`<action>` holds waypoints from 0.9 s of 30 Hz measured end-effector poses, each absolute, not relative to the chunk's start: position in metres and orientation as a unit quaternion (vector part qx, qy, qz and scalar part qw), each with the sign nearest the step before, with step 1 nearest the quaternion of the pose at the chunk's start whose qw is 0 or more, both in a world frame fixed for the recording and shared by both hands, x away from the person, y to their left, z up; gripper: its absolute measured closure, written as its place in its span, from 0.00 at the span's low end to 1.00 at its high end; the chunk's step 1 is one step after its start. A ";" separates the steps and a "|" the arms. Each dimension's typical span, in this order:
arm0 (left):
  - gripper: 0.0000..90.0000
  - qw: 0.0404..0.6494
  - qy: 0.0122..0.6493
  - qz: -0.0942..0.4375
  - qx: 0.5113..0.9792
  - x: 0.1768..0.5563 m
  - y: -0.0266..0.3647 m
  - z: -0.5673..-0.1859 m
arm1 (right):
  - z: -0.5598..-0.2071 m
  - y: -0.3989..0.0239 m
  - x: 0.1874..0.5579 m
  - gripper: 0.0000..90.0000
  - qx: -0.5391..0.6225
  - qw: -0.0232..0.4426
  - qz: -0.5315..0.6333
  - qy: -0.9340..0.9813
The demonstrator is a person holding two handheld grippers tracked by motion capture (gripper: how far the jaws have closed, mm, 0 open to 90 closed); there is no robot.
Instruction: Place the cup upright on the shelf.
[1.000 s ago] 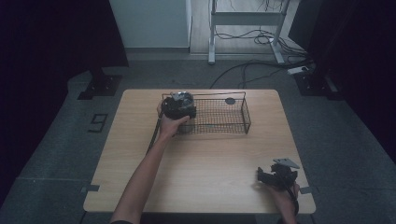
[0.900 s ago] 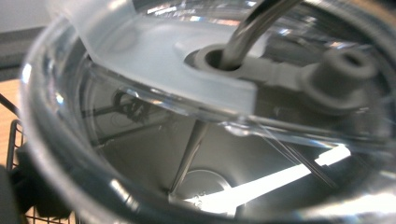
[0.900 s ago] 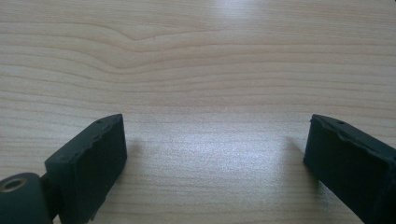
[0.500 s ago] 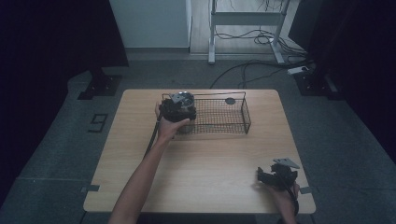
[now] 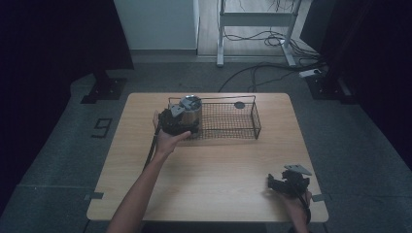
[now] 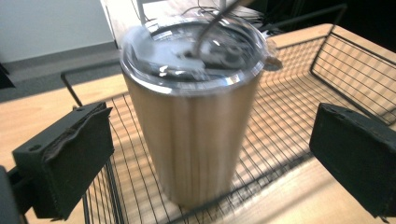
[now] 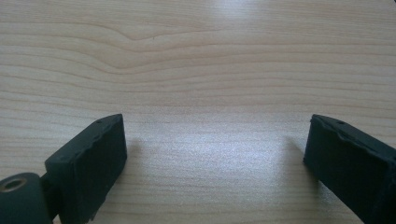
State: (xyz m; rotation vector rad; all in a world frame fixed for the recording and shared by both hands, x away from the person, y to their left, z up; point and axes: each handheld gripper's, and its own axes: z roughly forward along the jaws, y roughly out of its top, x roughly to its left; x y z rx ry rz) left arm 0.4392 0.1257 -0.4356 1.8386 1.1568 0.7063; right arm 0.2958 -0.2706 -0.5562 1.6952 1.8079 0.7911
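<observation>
One tall metal tumbler with a clear plastic lid point(image 6: 191, 121) stands upright between your left gripper point(image 6: 210, 154)'s two black pads, which are spread wide and clear of its sides. You see it on the floor of the black wire basket point(image 5: 243, 127), at the basket's 9 o'clock end, just inside the near rim.

From the high view, your left gripper point(image 5: 177, 119) sits at the basket's 9 o'clock corner, with the tumbler point(image 5: 191, 108) right behind it. A small dark round disc point(image 5: 239, 105) lies in the basket toward 1 o'clock.

Your right gripper point(image 5: 286, 183) rests at 5 o'clock on the light wooden table point(image 5: 218, 170), close to the near edge, well apart from the basket. Its jaws gape wide over bare wood point(image 7: 215, 154).

Grey floor surrounds the table; a metal frame point(image 5: 257, 19) and cables point(image 5: 272, 68) stand at 12 o'clock.
</observation>
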 end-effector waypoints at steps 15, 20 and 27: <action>0.00 0.412 0.439 0.247 0.760 0.384 0.147 -0.449 | -0.556 -0.270 0.296 0.06 0.629 0.266 0.293 0.669; 0.00 0.405 0.436 0.229 0.770 0.368 0.154 -0.461 | -0.556 -0.270 0.296 0.06 0.629 0.266 0.293 0.669; 0.00 0.403 0.441 0.210 0.774 0.344 0.165 -0.478 | -0.556 -0.270 0.296 0.06 0.629 0.266 0.293 0.669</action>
